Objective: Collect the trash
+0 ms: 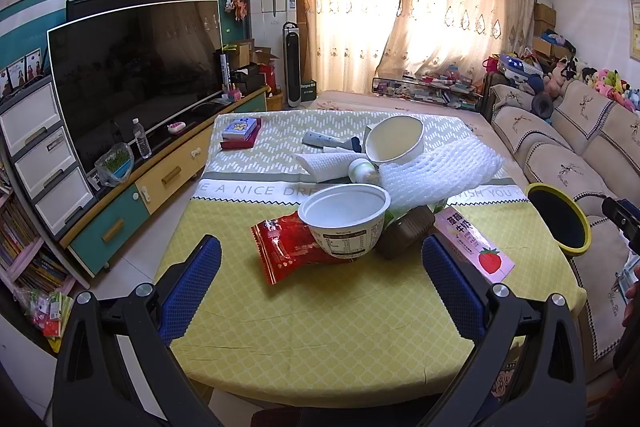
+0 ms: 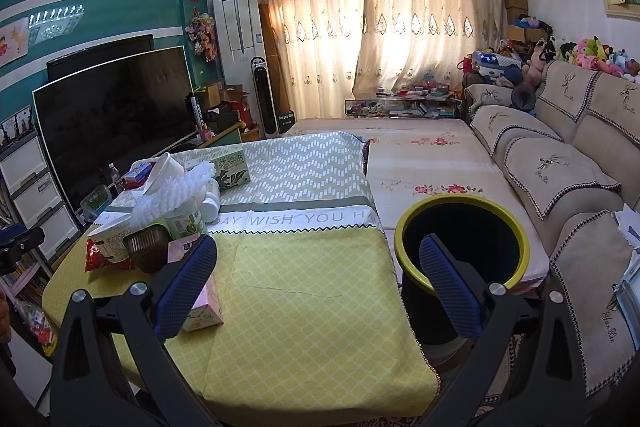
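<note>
Trash lies piled on the yellow-clothed table [image 1: 320, 327]: a red snack wrapper [image 1: 284, 251], a white paper bowl [image 1: 344, 219] on it, a brown plastic tray [image 1: 404, 233], a pink strawberry carton [image 1: 476, 247], bubble wrap [image 1: 436, 171], a second white bowl [image 1: 396, 143] and a small bottle [image 1: 362, 171]. My left gripper [image 1: 320, 263] is open and empty, just short of the wrapper and bowl. My right gripper [image 2: 316, 267] is open and empty over the table's right edge, the pink carton [image 2: 200, 291] by its left finger. A black bin with a yellow rim [image 2: 460, 247] stands right of the table.
A TV [image 1: 132, 75] on a low cabinet runs along the left. A sofa [image 2: 560, 179] is on the right, a floral mattress [image 2: 420, 163] beyond the bin. Books [image 1: 240, 133] and a remote [image 1: 320, 139] lie at the table's far end.
</note>
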`<state>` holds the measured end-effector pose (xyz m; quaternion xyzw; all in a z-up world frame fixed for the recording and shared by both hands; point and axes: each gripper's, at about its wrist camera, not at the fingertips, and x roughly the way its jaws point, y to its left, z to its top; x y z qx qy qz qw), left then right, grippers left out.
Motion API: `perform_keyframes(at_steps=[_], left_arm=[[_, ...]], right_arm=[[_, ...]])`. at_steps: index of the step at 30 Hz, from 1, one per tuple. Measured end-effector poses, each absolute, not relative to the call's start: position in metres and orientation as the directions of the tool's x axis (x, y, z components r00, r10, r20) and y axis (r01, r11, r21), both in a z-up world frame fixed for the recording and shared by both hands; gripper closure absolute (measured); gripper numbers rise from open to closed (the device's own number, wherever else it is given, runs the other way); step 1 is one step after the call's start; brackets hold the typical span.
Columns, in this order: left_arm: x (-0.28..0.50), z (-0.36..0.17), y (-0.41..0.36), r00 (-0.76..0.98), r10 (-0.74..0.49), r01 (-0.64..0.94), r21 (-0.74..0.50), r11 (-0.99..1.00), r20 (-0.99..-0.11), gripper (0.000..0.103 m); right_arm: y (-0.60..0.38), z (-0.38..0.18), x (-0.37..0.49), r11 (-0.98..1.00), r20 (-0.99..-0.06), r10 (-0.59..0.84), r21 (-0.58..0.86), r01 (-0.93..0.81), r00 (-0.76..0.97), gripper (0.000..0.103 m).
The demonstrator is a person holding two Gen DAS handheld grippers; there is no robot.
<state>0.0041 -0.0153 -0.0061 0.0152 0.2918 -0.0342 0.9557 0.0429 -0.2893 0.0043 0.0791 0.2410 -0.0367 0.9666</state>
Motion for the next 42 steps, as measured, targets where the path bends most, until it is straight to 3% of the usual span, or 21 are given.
perform_keyframes(at_steps=[20, 38, 41, 42], left_arm=[[0.009, -0.013, -0.018, 0.813, -0.061, 0.082, 0.01, 0.997, -0.579, 0.004], [0.024, -0.027, -0.015, 0.785, -0.065, 0.081, -0.002, 0.997, -0.616, 0.004], [0.026, -0.031, -0.015, 0.778, -0.067, 0.082, -0.005, 0.997, -0.625, 0.004], [0.027, -0.032, -0.015, 0.776, -0.068, 0.083, -0.006, 0.997, -0.627, 0.004]], right_arm=[[-0.286, -0.005, 0.05, 0.986, -0.503, -0.008, 0.138, 0.089, 0.864, 0.006], [-0.201, -0.06, 0.098, 0.957, -0.572, 0.287, 0.142, -0.252, 0.768, 0.006], [-0.191, -0.067, 0.104, 0.951, -0.587, 0.302, 0.138, -0.275, 0.751, 0.011], [-0.188, -0.069, 0.104, 0.951, -0.59, 0.305, 0.139, -0.278, 0.748, 0.018]])
